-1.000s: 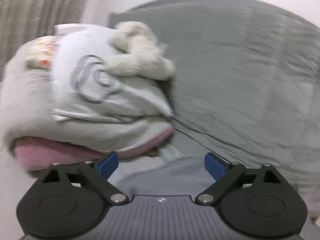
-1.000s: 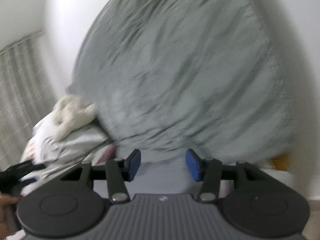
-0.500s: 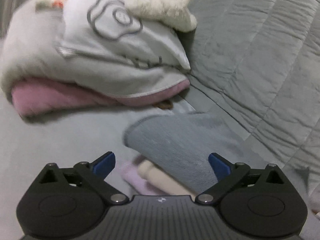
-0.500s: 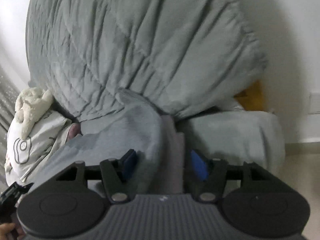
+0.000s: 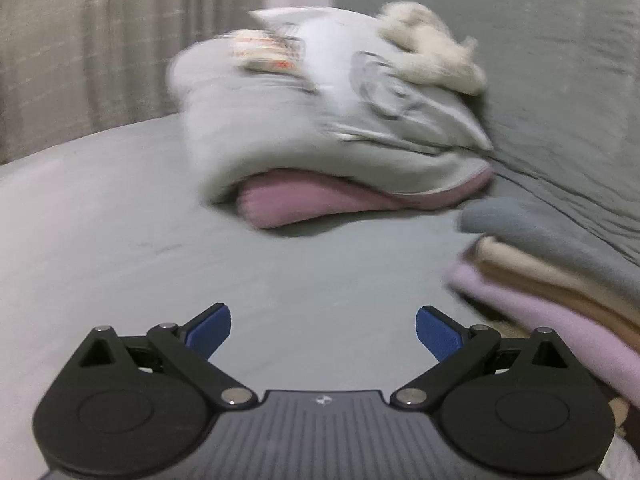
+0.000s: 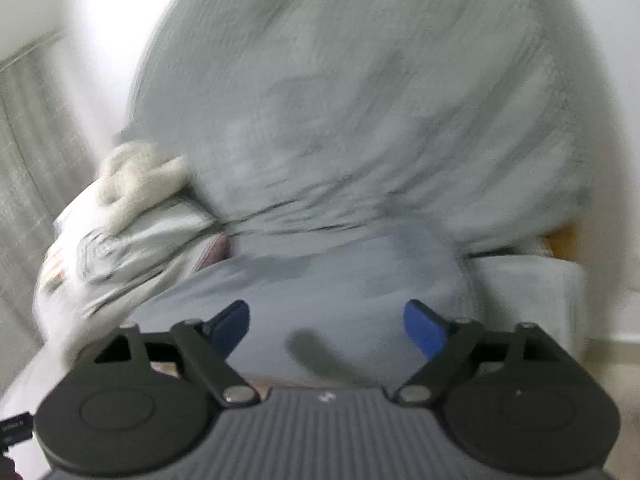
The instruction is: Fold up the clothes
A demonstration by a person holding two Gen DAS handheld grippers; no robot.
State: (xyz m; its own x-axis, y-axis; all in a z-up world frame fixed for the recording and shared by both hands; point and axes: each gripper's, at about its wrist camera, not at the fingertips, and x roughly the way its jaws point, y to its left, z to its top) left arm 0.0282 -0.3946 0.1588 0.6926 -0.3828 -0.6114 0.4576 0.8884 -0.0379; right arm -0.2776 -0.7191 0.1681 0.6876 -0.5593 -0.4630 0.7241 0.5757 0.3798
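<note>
Right gripper (image 6: 326, 330) jaws opening, releasing over folded blue-grey garment (image 6: 344, 292); left gripper (image 5: 323, 332) released, empty; withdraw straight, keeping the stack square.

A pale grey printed garment (image 5: 320, 120) with a dark grey looping outline motif is lying over a dusty pink folded cloth (image 5: 320, 200). A cream fluffy fabric lump (image 5: 432, 52) is sitting on top. At near right, a stack (image 5: 560, 272) is showing slate grey, beige, tan and lilac layers. The bedsheet (image 5: 160, 240) is showing plain grey.
</note>
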